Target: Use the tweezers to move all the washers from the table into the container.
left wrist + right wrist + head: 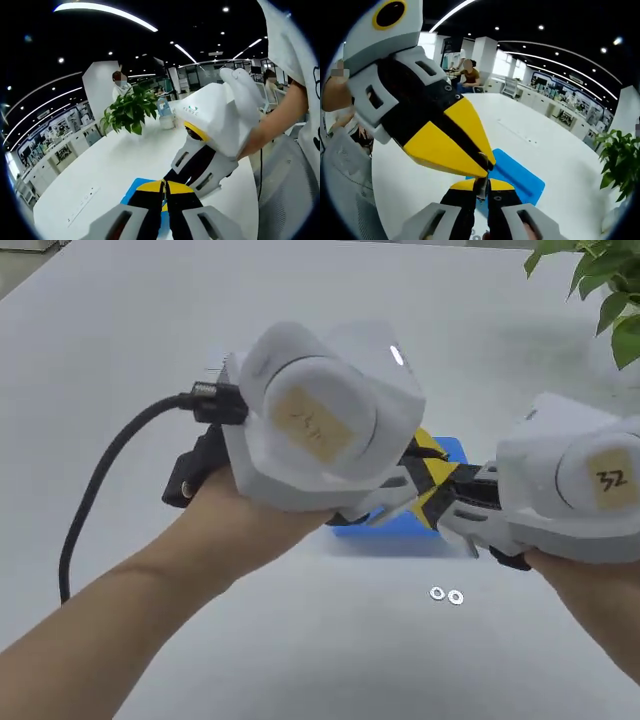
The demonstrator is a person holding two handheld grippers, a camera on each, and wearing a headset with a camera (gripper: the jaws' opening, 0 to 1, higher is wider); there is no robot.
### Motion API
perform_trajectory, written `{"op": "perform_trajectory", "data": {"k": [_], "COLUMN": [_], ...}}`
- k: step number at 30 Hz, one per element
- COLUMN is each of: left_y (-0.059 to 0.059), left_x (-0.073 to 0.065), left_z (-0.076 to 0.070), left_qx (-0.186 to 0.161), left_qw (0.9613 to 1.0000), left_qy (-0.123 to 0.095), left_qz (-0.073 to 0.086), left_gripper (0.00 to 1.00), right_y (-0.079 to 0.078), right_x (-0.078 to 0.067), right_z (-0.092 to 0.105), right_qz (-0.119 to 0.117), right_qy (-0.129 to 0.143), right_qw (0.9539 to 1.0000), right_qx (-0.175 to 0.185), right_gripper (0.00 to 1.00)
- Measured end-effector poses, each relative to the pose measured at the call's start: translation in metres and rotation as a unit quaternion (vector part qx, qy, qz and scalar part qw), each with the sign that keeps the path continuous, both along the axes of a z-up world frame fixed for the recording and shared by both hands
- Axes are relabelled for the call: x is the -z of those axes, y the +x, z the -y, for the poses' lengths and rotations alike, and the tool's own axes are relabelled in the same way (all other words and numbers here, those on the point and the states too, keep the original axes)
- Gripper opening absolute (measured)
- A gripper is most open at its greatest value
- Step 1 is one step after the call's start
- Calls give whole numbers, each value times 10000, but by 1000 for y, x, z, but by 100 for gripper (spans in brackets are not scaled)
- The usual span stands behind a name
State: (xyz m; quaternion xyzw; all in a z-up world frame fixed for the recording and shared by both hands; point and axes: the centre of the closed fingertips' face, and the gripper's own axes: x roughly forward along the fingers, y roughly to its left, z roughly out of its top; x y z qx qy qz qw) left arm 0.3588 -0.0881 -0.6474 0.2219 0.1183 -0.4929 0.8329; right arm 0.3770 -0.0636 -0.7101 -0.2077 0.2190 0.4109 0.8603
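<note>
Two small metal washers (437,593) (456,597) lie side by side on the white table, in front of the flat blue container (400,527) (517,177). Both grippers hover above that container with their yellow tips meeting. My left gripper (432,455) (164,186) has its jaws shut, and its tip (487,167) touches the right one's. My right gripper (432,502) (481,186) is shut on a thin metal piece, seemingly the tweezers (480,189); most of them are hidden. The washers are low and to the right of both tips.
The white table (300,640) stretches out on all sides. A potted plant (600,290) (620,155) stands at its far right corner. A black cable (110,470) trails from the left gripper. People stand at benches far behind.
</note>
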Motion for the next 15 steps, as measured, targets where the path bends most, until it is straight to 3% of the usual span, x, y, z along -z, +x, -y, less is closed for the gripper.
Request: {"op": "perform_trajectory", "data": {"k": [2,4,11,15], "left_y": [-3,-7,-18,-22], "left_x": [0,0,4,10], "left_z": [1,3,4,6], "left_qx": [6,29,77,115], "left_qw": [10000,10000,9999,9997], "left_qy": [9,-27,-12,19], "left_qz": [25,-69,-138,-235], "left_gripper": [0,0,0,0], "right_y": [-3,-6,-15,-20], "right_x": [3,6,14,21], "right_z": [3,5,9,10], "right_qz": [-41,-59,-197,-183], "right_qy": [-3,-12,33,-103], "right_qw": [10000,9999,9997,9997], "right_qx": [40,87,171,150], "right_gripper": [4,4,3,3]}}
